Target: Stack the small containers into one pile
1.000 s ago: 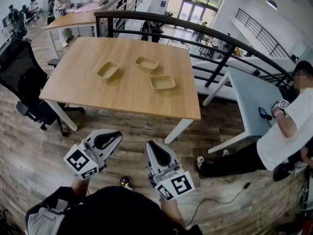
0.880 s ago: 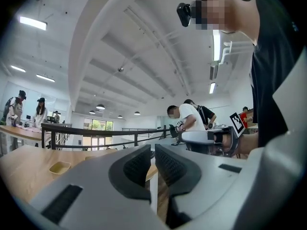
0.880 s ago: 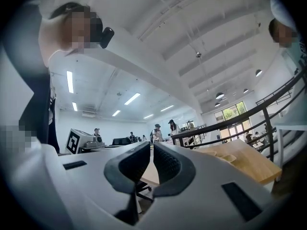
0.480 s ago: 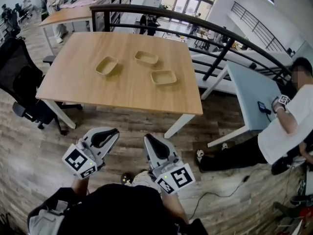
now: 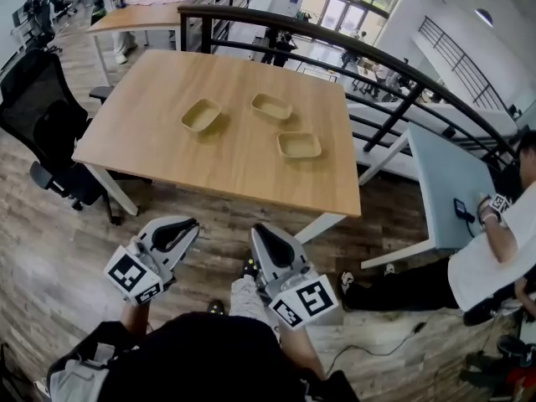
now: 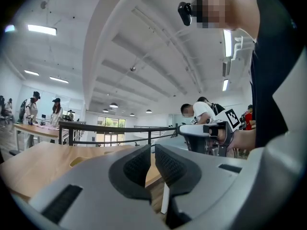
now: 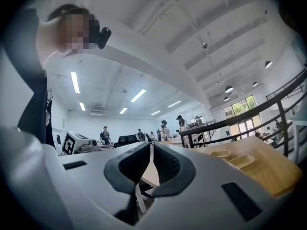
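– So, near end first. What are the jaws doing?

– Both sets pressed together, nothing pinched. I've got the left gripper (image 5: pixel 191 224) and right gripper (image 5: pixel 260 234) low over the floor, side by side, pointing about level at the table (image 5: pixel 159 162). Neither has reached its near edge.

– And the containers?

– Three, all on the table, each apart from the others, none nested. The left container (image 5: pixel 201 115) sits mid-table. The right container (image 5: pixel 299 145) is closest to the right edge. The far container (image 5: pixel 272 106) is toward the railing (image 5: pixel 402 78).

– What worries you?

– My judgement only. If I arrive with the jaws closed, I push a container instead of gripping it. They look shallow and light, so a nudge could skate one over the wood, and the right one has the least table beside it. Pinching a thin rim off-centre could tip a container in the grip. Setting one down tilted might wedge it crooked in the next.

– Anything in the approach path?

– A chair (image 5: pixel 42 132) stands off the table's left corner. Swinging wide on that side could clip it.
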### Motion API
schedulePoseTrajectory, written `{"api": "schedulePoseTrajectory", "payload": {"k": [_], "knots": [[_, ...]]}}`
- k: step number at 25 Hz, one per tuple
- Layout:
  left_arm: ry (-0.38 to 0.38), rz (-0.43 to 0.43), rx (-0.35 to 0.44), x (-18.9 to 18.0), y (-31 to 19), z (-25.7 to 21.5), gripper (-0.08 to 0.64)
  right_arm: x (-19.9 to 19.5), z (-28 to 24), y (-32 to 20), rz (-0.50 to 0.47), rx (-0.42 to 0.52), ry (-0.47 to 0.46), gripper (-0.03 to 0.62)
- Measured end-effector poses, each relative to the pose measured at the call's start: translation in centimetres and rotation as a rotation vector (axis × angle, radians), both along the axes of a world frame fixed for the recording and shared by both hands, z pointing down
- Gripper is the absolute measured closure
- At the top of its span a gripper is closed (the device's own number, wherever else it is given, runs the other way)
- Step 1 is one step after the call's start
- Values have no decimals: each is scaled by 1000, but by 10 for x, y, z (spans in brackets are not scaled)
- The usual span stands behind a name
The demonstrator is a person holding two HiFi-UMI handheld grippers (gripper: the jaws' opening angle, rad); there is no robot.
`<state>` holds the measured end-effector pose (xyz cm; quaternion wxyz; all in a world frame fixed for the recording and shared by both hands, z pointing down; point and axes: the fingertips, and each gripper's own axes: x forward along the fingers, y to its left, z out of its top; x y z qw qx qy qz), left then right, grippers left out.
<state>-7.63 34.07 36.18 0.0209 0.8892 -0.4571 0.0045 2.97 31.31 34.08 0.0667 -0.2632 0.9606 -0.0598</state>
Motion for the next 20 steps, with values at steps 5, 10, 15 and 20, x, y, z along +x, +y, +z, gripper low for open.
{"api": "schedulePoseTrajectory", "payload": {"k": [5, 10, 15, 20], "knots": [[-6, -48, -19, -15, -26, 5, 525, -14, 1, -28, -50, 0, -21, 561], [-21, -24, 7, -3, -69, -2, 525, -5, 1, -74, -37, -12, -17, 561], [-25, -39, -13, -5, -108, 1, 525, -1, 1, -118, -33, -22, -36, 561], [-32, -46, -23, -6, -141, 0, 525, 1, -2, -151, -36, -15, -41, 561]]}}
